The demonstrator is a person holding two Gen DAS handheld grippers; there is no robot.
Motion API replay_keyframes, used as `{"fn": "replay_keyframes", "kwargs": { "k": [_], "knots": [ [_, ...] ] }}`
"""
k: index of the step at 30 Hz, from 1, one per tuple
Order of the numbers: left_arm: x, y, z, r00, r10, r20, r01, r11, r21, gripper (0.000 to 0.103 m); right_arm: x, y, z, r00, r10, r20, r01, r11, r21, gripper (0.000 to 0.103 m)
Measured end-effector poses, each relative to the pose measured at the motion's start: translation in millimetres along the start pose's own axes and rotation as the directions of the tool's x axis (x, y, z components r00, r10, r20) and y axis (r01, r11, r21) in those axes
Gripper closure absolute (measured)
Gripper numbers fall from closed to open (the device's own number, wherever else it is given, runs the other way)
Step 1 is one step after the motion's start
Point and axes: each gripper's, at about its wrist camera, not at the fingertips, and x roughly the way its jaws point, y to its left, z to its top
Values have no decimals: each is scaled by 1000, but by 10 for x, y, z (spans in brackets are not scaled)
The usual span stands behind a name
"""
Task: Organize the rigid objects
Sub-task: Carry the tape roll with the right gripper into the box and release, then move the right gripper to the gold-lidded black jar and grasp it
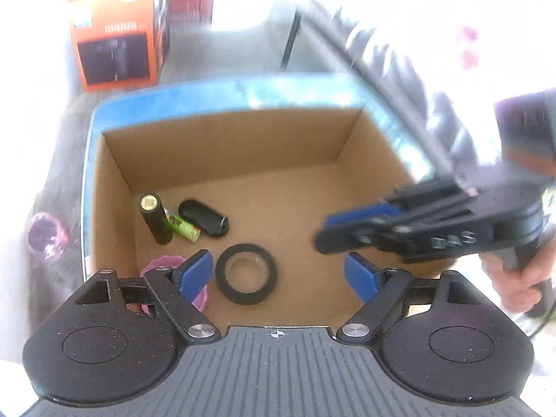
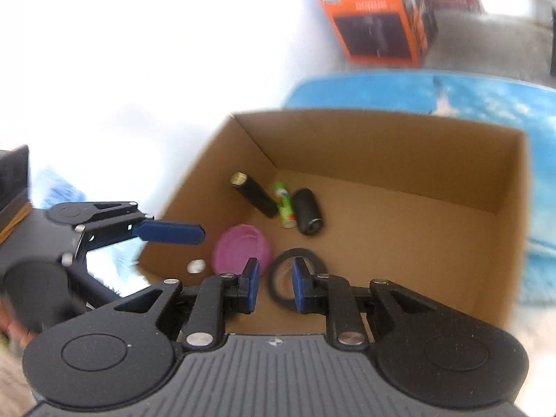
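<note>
An open cardboard box (image 1: 226, 146) holds the sorted items. In its far left corner lie a black cylinder with a gold end (image 1: 156, 219), a green battery (image 1: 182, 227) and a black oval case (image 1: 205, 217). A black tape roll (image 1: 222, 274) lies flat on the box floor, with a pink lid (image 1: 163, 266) to its left. My left gripper (image 1: 278, 264) hangs open above the tape roll with nothing between its fingers. My right gripper (image 2: 276, 274) is over the box with its blue pads nearly together and empty; it shows blurred at the right of the left wrist view (image 1: 326, 231).
A small silver coin (image 2: 196, 266) lies on the box floor beside the pink lid (image 2: 239, 250). An orange product carton (image 1: 118, 34) stands beyond the box. A hand (image 1: 521, 278) holds the right gripper's handle. The box's right half (image 2: 399, 229) is bare cardboard.
</note>
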Motion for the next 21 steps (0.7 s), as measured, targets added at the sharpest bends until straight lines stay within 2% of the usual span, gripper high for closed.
{"fn": "replay_keyframes", "kwargs": {
  "k": [4,7,11,14,16,18,21],
  "knots": [
    [-377,-114,-269,987,-33,156,30,999,23,7,-541,112,-501,988,62,144,-65,998,17,81],
    [-484,-237,-616,973,-26,229,17,999,42,6,-749,136,-902,975,76,208,-88,995,46,81],
    [-323,-406,-1053,974,-46,220,42,999,25,6,-759,110,-1297,971,6,238,-35,993,115,81],
    [-179,-608,-1307,971,7,238,-24,997,69,6,-591,34,-1441,969,-15,246,-29,985,173,80],
    [-73,-744,-1434,969,34,245,-59,994,96,7,-487,24,-1479,965,-60,255,9,980,197,75],
    [64,-829,-1509,973,41,226,-70,990,122,11,-470,66,-1537,957,-98,271,44,979,198,57],
    [260,-939,-1555,976,56,211,-91,983,159,22,-298,53,-1518,954,-121,275,68,979,192,53]
  ]
}}
